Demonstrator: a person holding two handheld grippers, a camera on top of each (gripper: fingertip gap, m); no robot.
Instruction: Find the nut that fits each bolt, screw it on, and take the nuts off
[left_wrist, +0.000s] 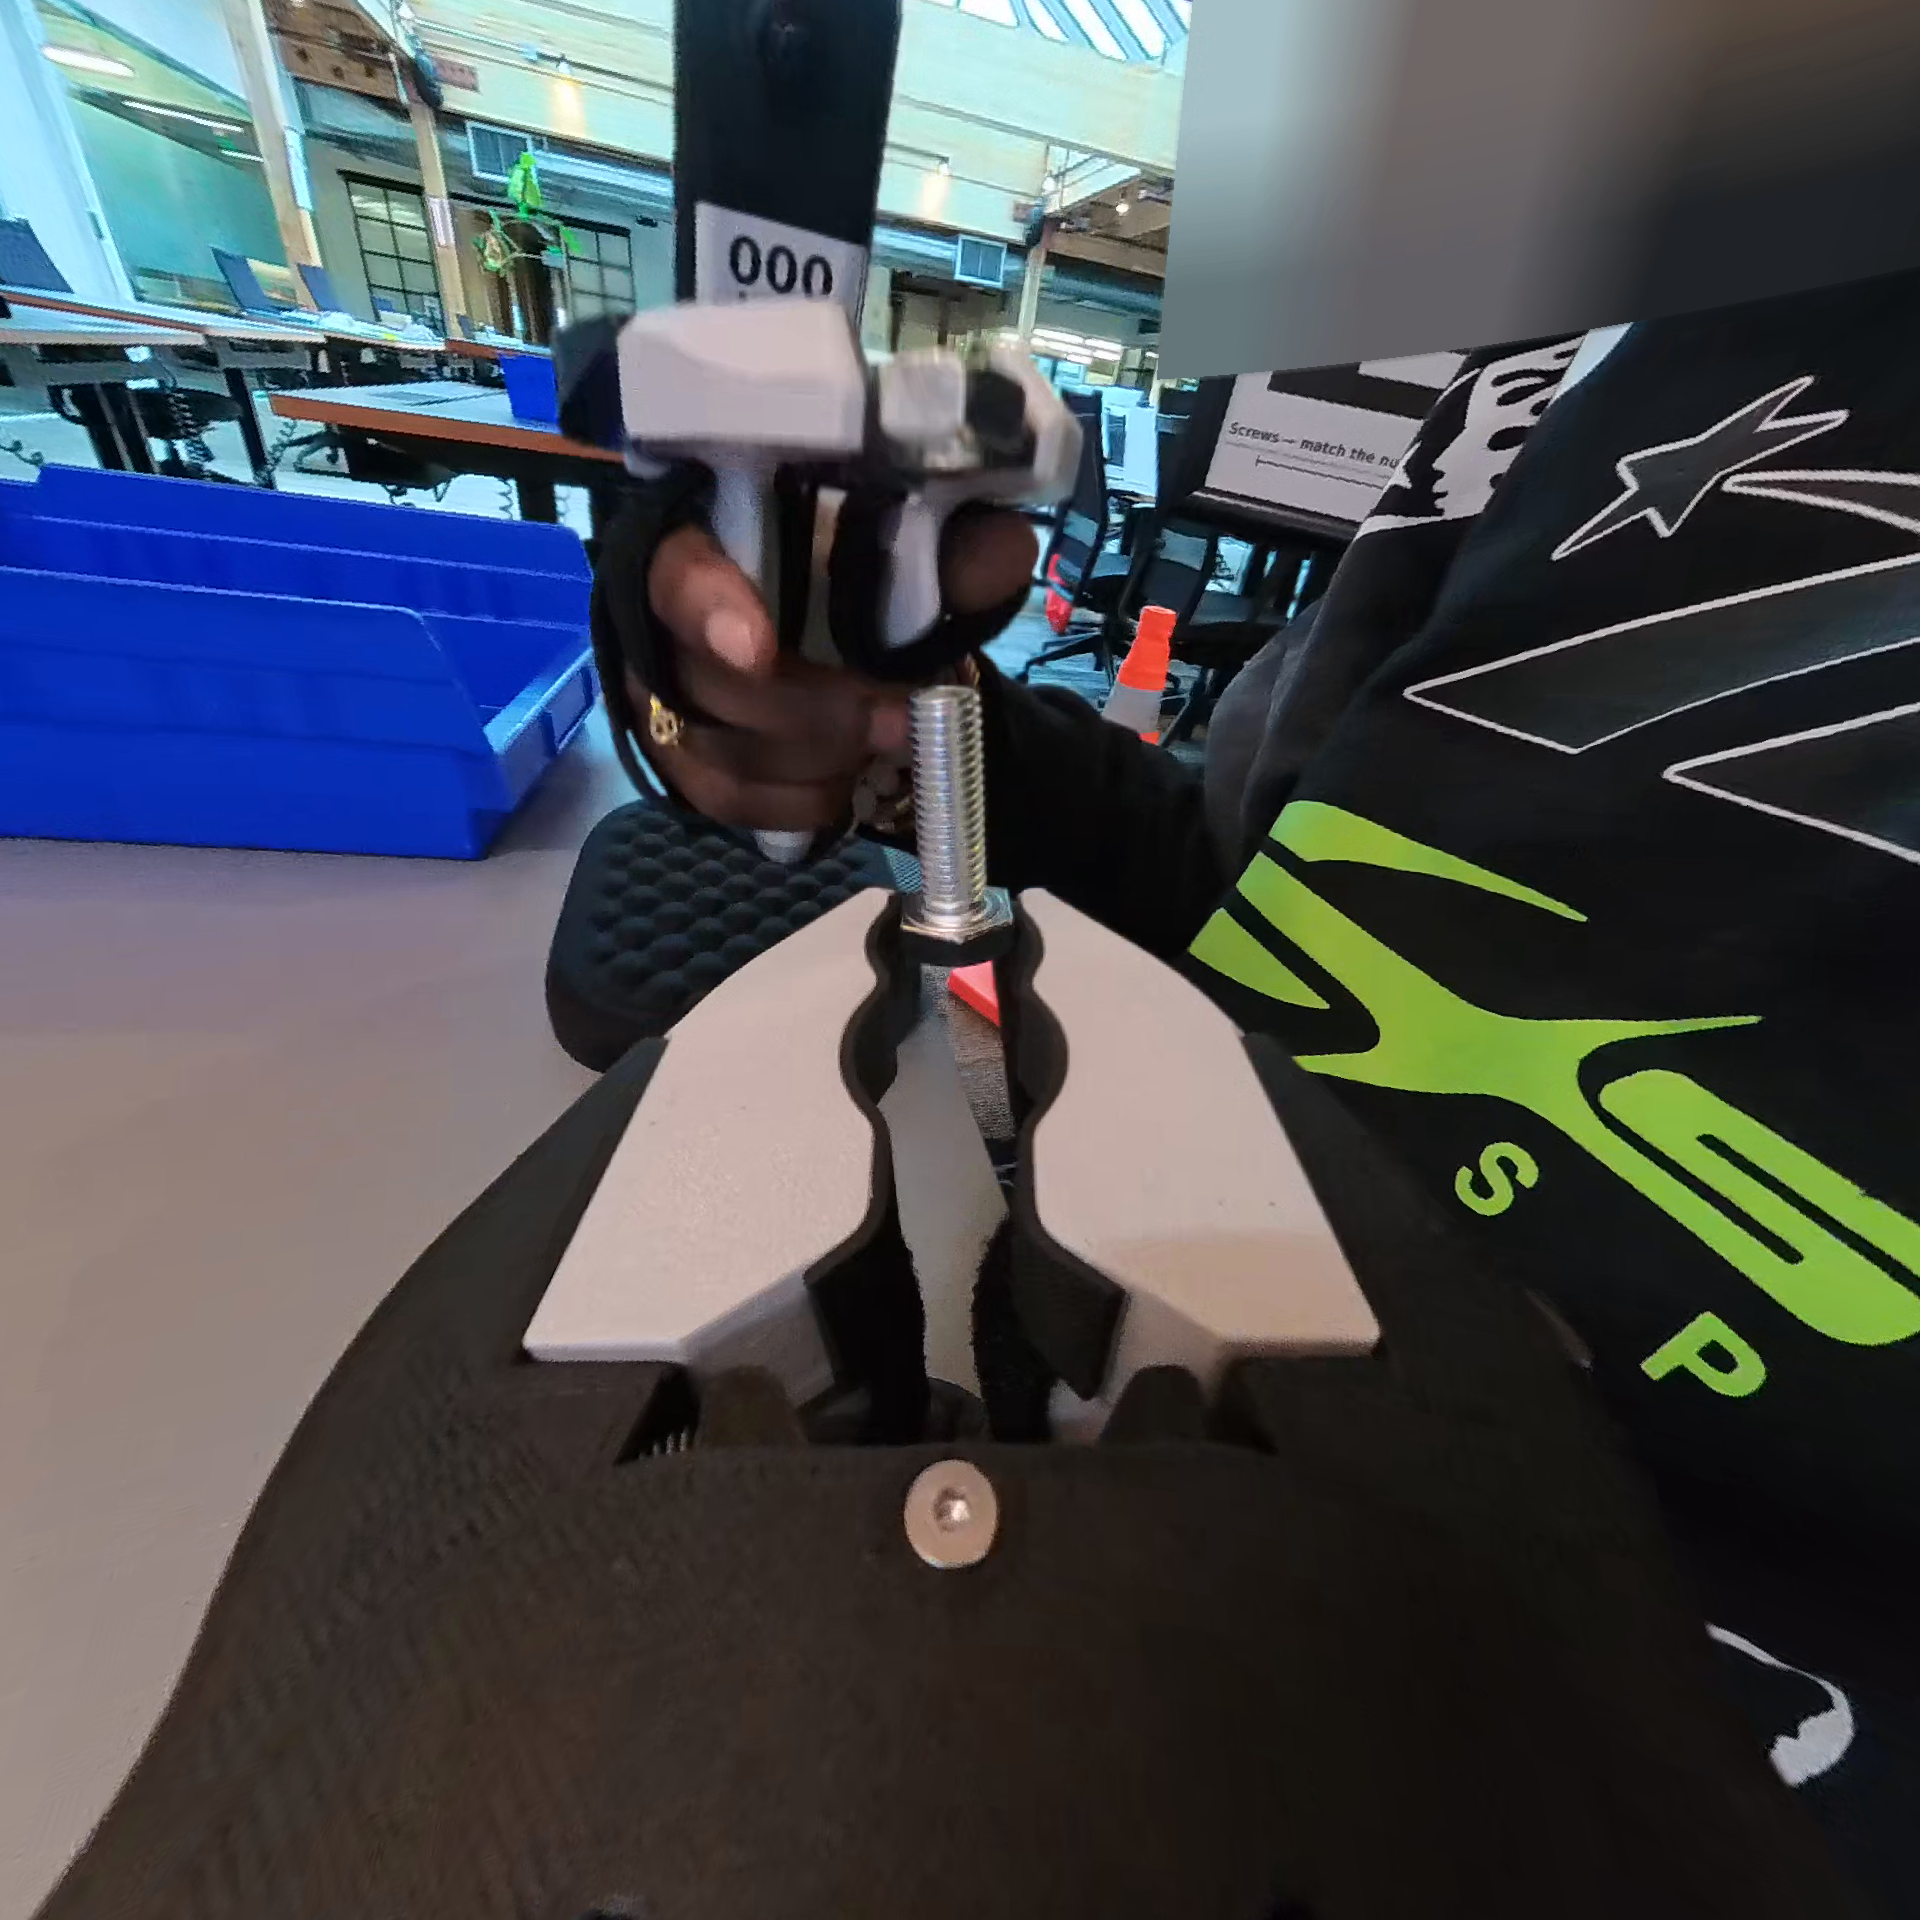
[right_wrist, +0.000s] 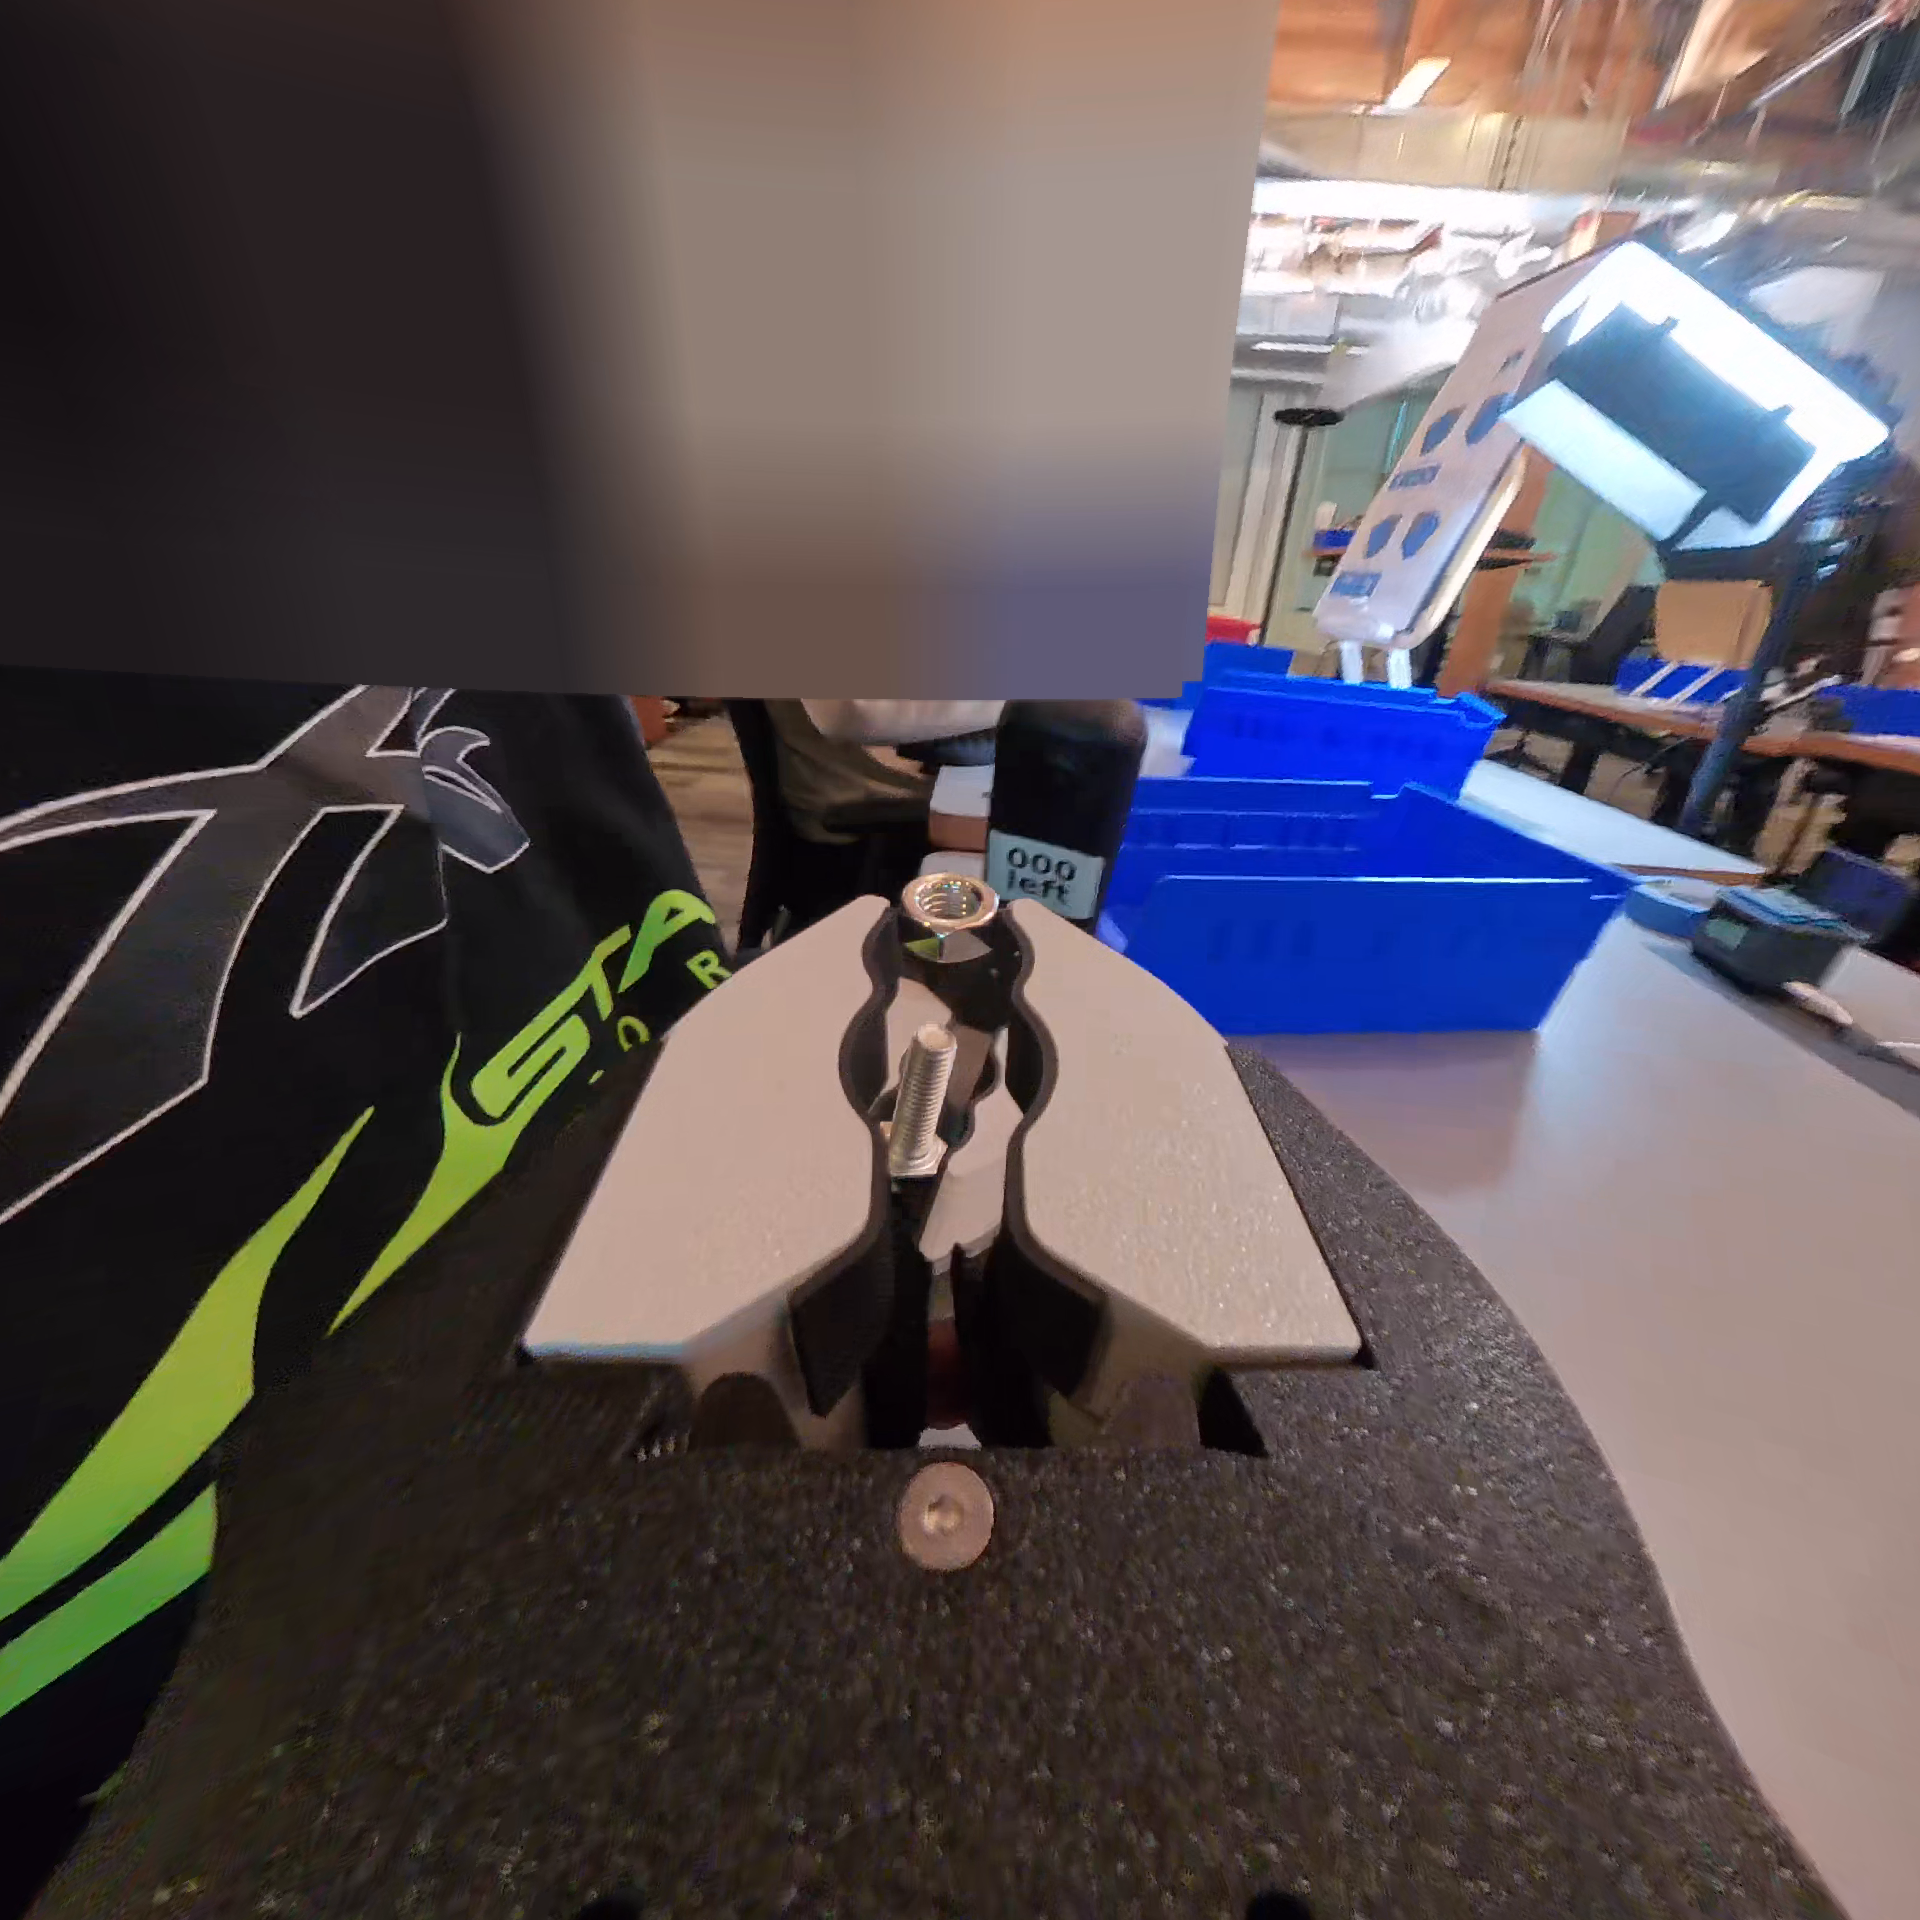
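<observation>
In the left wrist view my left gripper (left_wrist: 951, 935) is shut on the hex head of a silver bolt (left_wrist: 945, 800). The bolt stands upright with its threaded end up. The right gripper (left_wrist: 873, 410), blurred and held by a hand (left_wrist: 727, 686), hangs just above the bolt's top. In the right wrist view my right gripper (right_wrist: 948, 935) is shut on a silver hex nut (right_wrist: 948, 906) at its tips, the threaded hole facing the camera. The bolt (right_wrist: 920, 1091) shows through the gap between the fingers, below the nut and apart from it.
Blue plastic bins (left_wrist: 260, 665) stand on the grey table (left_wrist: 208, 1091) to the left and also show in the right wrist view (right_wrist: 1351, 914). A black dimpled pad (left_wrist: 675, 914) lies behind the bolt. The person's black and green shirt (left_wrist: 1558, 935) is close. A small dark device (right_wrist: 1766, 935) sits on the table. Tip to tip, the grippers are about 8 centimetres apart.
</observation>
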